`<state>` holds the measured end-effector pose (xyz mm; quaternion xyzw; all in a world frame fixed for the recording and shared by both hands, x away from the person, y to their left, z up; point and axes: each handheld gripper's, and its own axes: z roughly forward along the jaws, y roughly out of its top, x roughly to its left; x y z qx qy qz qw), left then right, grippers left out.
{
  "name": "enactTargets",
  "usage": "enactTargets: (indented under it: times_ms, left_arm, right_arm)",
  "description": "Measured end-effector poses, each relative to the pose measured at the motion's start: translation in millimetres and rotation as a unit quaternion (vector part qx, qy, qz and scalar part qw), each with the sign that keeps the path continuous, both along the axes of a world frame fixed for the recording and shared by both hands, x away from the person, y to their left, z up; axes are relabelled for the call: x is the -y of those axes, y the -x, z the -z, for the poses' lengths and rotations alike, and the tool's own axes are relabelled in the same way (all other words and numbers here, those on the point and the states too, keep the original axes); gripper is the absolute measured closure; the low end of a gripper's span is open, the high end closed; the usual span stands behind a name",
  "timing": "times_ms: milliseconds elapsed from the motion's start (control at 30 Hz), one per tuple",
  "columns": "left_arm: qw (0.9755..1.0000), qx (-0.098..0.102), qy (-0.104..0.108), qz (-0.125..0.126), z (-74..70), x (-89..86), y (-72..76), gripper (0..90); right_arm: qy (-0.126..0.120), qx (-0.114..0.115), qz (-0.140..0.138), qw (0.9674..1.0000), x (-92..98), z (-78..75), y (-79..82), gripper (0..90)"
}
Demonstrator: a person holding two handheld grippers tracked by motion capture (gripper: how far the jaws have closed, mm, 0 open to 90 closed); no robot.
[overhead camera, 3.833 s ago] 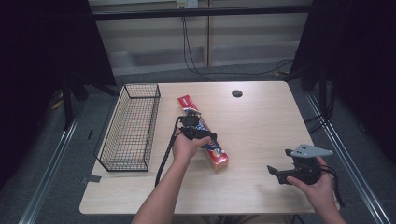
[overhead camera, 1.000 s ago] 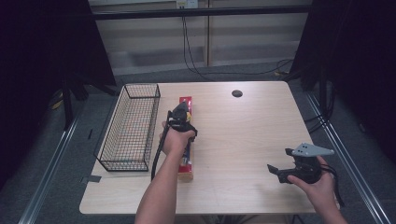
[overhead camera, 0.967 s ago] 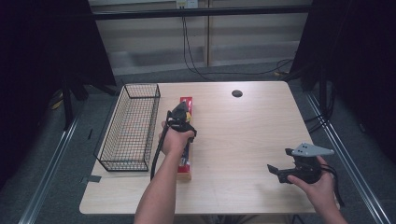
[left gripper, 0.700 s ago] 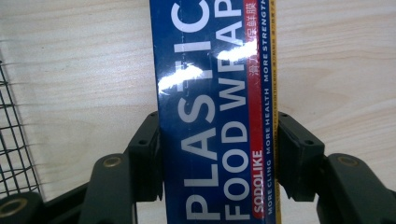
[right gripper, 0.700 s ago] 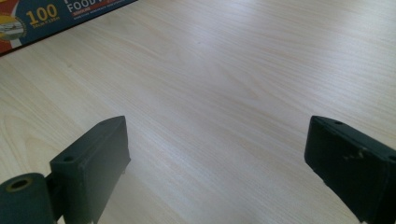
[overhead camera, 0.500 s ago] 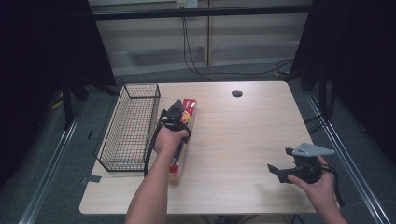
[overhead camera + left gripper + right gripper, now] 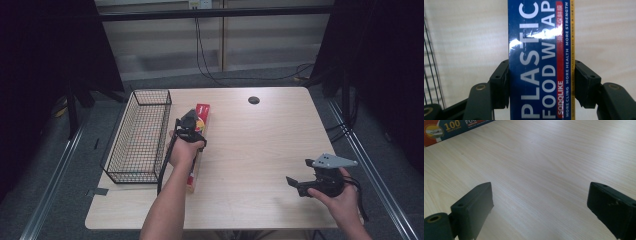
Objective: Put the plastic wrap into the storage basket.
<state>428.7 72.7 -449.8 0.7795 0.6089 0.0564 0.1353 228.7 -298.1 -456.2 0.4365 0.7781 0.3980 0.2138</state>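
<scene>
— Since a second ago, has the plastic wrap box point(image 7: 199, 135) shifted?
— Yes, closer to the wire basket point(image 7: 137, 137), long axis running from the table's point(image 7: 270, 150) near edge to its far edge.
— How many boxes?
— One; left gripper point(image 7: 191, 122) has just eased slightly, pads beside its sides. Its own view reads the label point(image 7: 541, 62).
— Right gripper point(image 7: 295, 184)?
— Gaping, holding nothing, near the near right corner.

Left forearm reaches forward from bottom edge, hand wrapped over left gripper point(image 7: 191, 125), pointing away from person and down. Its jaws just opened slightly, both pads touching box point(image 7: 540, 60) sides. Right hand point(image 7: 334, 192) at near right, holding right gripper point(image 7: 292, 184) level, pointing left; jaws wide apart, nothing between.
</scene>
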Motion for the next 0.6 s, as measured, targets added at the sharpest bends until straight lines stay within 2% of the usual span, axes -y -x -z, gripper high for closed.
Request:
enactTargets:
  times_ms: [33, 100, 267, 300, 333, 367, 400, 467, 533, 600]
  left_arm:
    - [1.0000, 0.000, 0.000, 0.000, 0.0, 0.0, 0.0, 39.1]
    - [0.9998, 0.016, -0.011, 0.002, 3.6, 4.4, -3.8, 38.8]
    - [0.9999, 0.004, -0.013, -0.003, 2.7, 4.6, -8.4, 43.1]
    - [0.9999, -0.005, -0.013, -0.003, 1.7, 4.3, -8.3, 43.1]
    - [0.9999, -0.007, 0.000, -0.009, -0.3, 3.0, -7.7, 43.9]
    - [0.9999, -0.007, 0.000, -0.009, -0.3, 3.0, -7.7, 43.9]
    - [0.9998, -0.012, 0.009, -0.012, -2.6, 1.2, -7.5, 43.9]
    - [0.9997, -0.018, 0.013, -0.010, -13.2, -1.8, -6.4, 44.1]
    - [0.9997, -0.022, 0.012, -0.008, -17.3, -2.6, -5.5, 44.1]
    - [0.9997, -0.017, 0.014, -0.007, -25.1, -5.4, -4.1, 44.2]
  right_arm:
    - [0.000, 0.000, 0.000, 1.0000, 0.0, 0.0, 0.0, 6.4]
    - [-0.001, 0.001, -0.003, 1.0000, 0.0, -0.5, -0.1, 6.4]
    - [0.002, -0.001, -0.001, 1.0000, 0.7, 0.2, 0.1, 6.3]
    - [0.002, -0.001, -0.001, 1.0000, 0.7, 0.2, 0.1, 6.3]
    - [0.000, -0.001, -0.002, 1.0000, 1.5, -0.1, -0.1, 6.3]
    - [0.000, -0.001, -0.002, 1.0000, 1.5, -0.1, -0.1, 6.3]
    - [-0.001, 0.000, 0.000, 1.0000, 2.2, -0.3, -0.1, 6.3]
    - [-0.004, -0.001, 0.002, 1.0000, 3.5, -0.1, -0.3, 6.3]
    - [-0.005, -0.002, 0.003, 1.0000, 3.5, 0.0, -0.3, 6.3]
    - [-0.003, 0.000, 0.002, 1.0000, 3.3, -0.2, -0.2, 6.3]
